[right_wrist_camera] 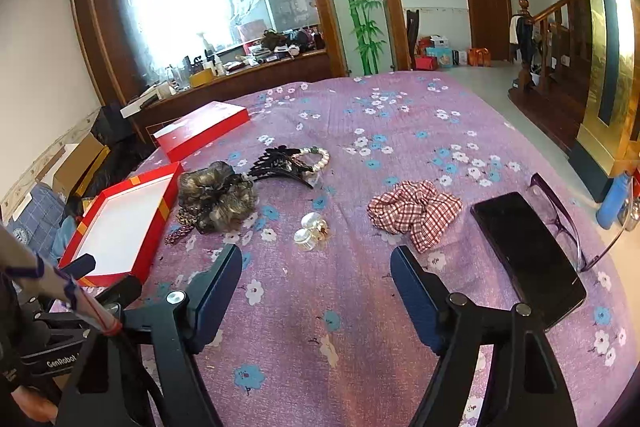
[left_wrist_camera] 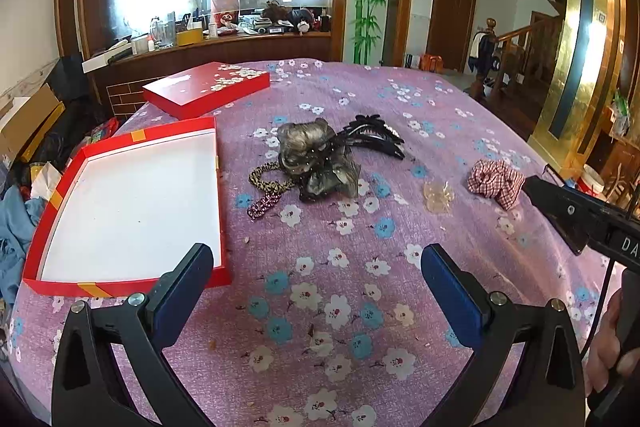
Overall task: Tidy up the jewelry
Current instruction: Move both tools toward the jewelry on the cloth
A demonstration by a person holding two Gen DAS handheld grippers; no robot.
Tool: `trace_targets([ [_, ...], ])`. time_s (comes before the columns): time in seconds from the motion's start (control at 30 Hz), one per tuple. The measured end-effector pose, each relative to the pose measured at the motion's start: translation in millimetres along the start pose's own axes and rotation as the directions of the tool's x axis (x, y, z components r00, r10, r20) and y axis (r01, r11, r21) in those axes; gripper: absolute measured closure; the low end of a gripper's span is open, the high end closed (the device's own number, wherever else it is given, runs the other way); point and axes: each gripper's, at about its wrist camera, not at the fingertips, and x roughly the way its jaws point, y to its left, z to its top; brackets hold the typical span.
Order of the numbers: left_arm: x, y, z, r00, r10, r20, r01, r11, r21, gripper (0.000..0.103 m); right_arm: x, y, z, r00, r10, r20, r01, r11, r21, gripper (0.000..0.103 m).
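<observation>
An open red box with a white inside [left_wrist_camera: 132, 203] [right_wrist_camera: 120, 223] lies at the table's left. Beside it lies a pile: a brown-grey hair scrunchie [left_wrist_camera: 316, 159] [right_wrist_camera: 218, 197], a black claw clip [left_wrist_camera: 376, 135] [right_wrist_camera: 280, 163], a pearl bracelet [right_wrist_camera: 322, 157], a leopard hair tie [left_wrist_camera: 264, 179] and a sparkly purple clip [left_wrist_camera: 262, 207] [right_wrist_camera: 176, 237]. A clear pearl clip [left_wrist_camera: 438, 197] [right_wrist_camera: 312, 231] and a red checked scrunchie [left_wrist_camera: 496, 183] [right_wrist_camera: 416, 211] lie further right. My left gripper [left_wrist_camera: 316, 271] is open and empty, short of the pile. My right gripper [right_wrist_camera: 316, 267] is open and empty, short of the pearl clip.
The red flowered box lid [left_wrist_camera: 208, 89] [right_wrist_camera: 200, 129] lies behind the box. A black phone [right_wrist_camera: 528, 255] and purple glasses [right_wrist_camera: 560, 219] lie at the right. A purple flowered cloth [left_wrist_camera: 340, 307] covers the table. A cluttered counter [left_wrist_camera: 224, 35] stands behind.
</observation>
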Motion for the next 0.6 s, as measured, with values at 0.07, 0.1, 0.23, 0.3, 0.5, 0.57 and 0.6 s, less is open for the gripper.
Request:
trace_targets([
  [0.07, 2, -3, -1, 1.0, 0.006, -0.007, -0.006, 1.0, 0.007, 0.0, -1, 0, 0, 1.0, -0.005, 0.0, 0.005, 1.0, -0.001, 0.022],
  [0.1, 3, -4, -1, 1.0, 0.009, -0.011, -0.008, 1.0, 0.011, 0.0, -1, 0, 0, 1.0, -0.009, 0.002, 0.009, 1.0, -0.006, 0.022],
  [0.23, 6, -8, -4, 1.0, 0.018, -0.022, -0.018, 1.0, 0.023, 0.0, -1, 0, 1, 1.0, -0.026, 0.006, 0.026, 1.0, -0.015, 0.022],
  [0.3, 8, -9, -5, 0.999, 0.025, -0.028, -0.024, 0.999, 0.029, 0.0, -1, -1, 1, 1.0, -0.021, -0.001, 0.021, 1.0, -0.01, 0.022],
  [0.5, 11, -12, -5, 0.998, 0.041, -0.036, -0.04, 0.998, 0.041, 0.0, 0, -2, 2, 1.0, -0.02, -0.013, 0.02, 1.0, -0.005, 0.022],
  [0.57, 11, -12, -6, 0.998, 0.043, -0.037, -0.042, 0.998, 0.041, 0.0, 1, -2, 2, 1.0, -0.018, -0.021, 0.018, 1.0, -0.007, 0.022],
  [0.6, 11, -12, -6, 0.998, 0.046, -0.037, -0.044, 0.998, 0.041, 0.0, 1, -2, 2, 1.0, -0.018, -0.022, 0.018, 1.0, -0.007, 0.022],
])
